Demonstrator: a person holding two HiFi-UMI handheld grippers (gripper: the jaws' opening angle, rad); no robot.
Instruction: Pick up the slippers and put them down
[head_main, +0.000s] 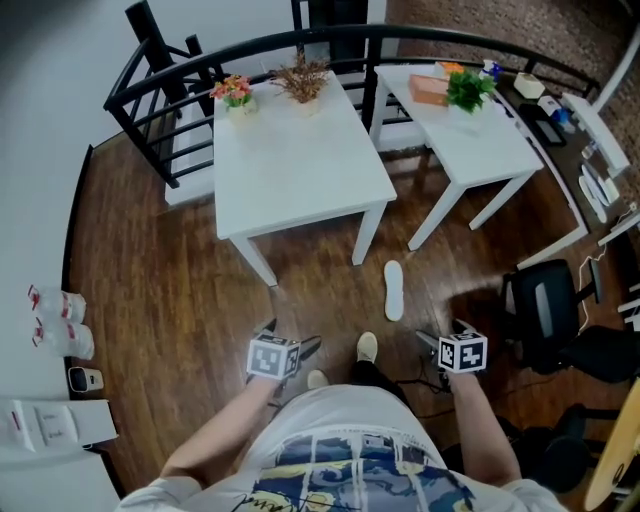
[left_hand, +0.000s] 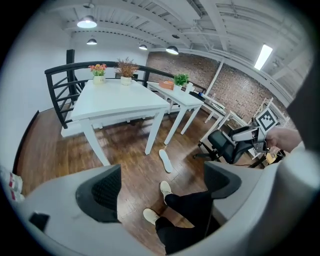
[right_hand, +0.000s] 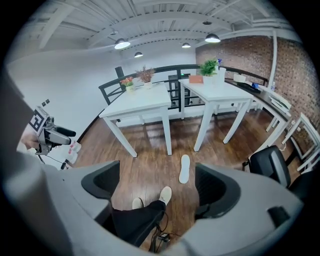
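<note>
Lying lengthwise up-frame at centre: flat white slipper (head_main: 394, 290), nearer the wide-spread, empty right gripper (head_main: 440, 334) than the equally spread left gripper (head_main: 290, 338).

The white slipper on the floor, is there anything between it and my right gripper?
Nothing visible. Only bare wooden floor lies between the right gripper, jaws open and empty, and the slipper. Your shoe sits off to the left of that path, and the table leg stands beyond the slipper.
</note>
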